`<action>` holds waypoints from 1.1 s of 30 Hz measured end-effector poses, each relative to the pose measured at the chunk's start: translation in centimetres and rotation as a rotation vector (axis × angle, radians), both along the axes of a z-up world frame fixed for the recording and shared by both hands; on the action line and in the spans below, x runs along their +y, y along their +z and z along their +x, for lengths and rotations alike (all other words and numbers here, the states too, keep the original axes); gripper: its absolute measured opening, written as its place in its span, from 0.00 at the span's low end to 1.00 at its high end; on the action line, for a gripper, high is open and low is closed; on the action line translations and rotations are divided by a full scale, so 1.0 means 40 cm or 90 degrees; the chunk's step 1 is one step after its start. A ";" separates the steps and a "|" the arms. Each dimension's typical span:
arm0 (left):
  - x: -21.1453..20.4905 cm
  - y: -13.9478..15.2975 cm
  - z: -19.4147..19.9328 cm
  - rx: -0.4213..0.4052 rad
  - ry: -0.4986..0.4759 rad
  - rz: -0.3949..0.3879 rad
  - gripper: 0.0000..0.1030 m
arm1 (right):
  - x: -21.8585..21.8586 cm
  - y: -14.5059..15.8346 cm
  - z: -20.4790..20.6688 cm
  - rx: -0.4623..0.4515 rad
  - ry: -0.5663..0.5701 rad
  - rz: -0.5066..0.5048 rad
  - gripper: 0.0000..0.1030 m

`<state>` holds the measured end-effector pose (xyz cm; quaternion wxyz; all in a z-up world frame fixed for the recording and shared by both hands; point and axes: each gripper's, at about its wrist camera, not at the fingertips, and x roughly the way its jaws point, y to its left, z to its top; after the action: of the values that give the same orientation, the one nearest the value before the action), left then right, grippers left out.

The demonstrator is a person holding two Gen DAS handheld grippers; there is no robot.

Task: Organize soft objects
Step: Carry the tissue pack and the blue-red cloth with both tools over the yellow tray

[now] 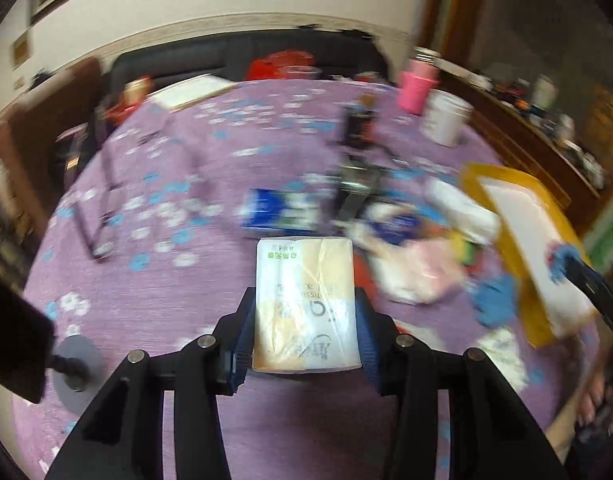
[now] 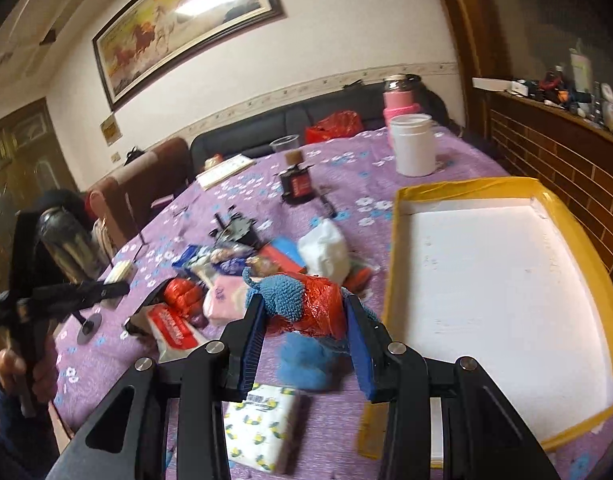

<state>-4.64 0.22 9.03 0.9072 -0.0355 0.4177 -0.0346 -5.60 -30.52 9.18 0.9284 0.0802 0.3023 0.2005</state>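
Note:
A white and beige tissue pack [image 1: 304, 272] is pinched between the blue pads of my left gripper [image 1: 305, 296], held clear above the purple flowered tablecloth [image 1: 186, 280]. My right gripper [image 2: 304, 302] is shut on a blue knitted cloth [image 2: 278, 296] bunched with a red crinkly pack [image 2: 324, 308]; part of the cloth hangs below. A yellow-rimmed tray [image 2: 394, 260] with a bare white floor lies just right of it. In the left wrist view the right gripper [image 1: 562, 268] hovers over that tray's rim [image 1: 526, 300]. A heap of soft packs [image 2: 226, 296] lies mid-table.
A lemon-print tissue pack [image 2: 262, 428] lies under my right gripper. A white tub [image 2: 412, 144] and pink bottle [image 2: 398, 100] stand at the far side, a small black device [image 2: 296, 186] mid-table. A hand [image 2: 22, 360] grips the left tool.

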 end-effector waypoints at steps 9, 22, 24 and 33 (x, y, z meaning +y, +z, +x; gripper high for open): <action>-0.342 -0.037 -0.087 0.032 -0.275 -0.015 0.43 | -0.070 0.003 -0.020 -0.001 -0.034 0.018 0.41; -0.543 -0.153 -0.116 0.058 -0.359 0.090 0.43 | -0.125 0.000 -0.042 -0.004 -0.050 0.033 0.41; -0.505 -0.152 -0.081 0.039 -0.304 0.119 0.43 | -0.130 -0.001 -0.041 -0.004 -0.051 0.037 0.41; -0.349 -0.102 -0.032 0.047 -0.230 0.017 0.43 | -0.124 -0.010 -0.024 0.008 -0.049 0.047 0.41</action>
<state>-5.90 -13.72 4.93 0.8706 0.0510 0.4509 -0.1899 -6.54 -35.47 8.76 0.9300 0.1272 0.2972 0.1751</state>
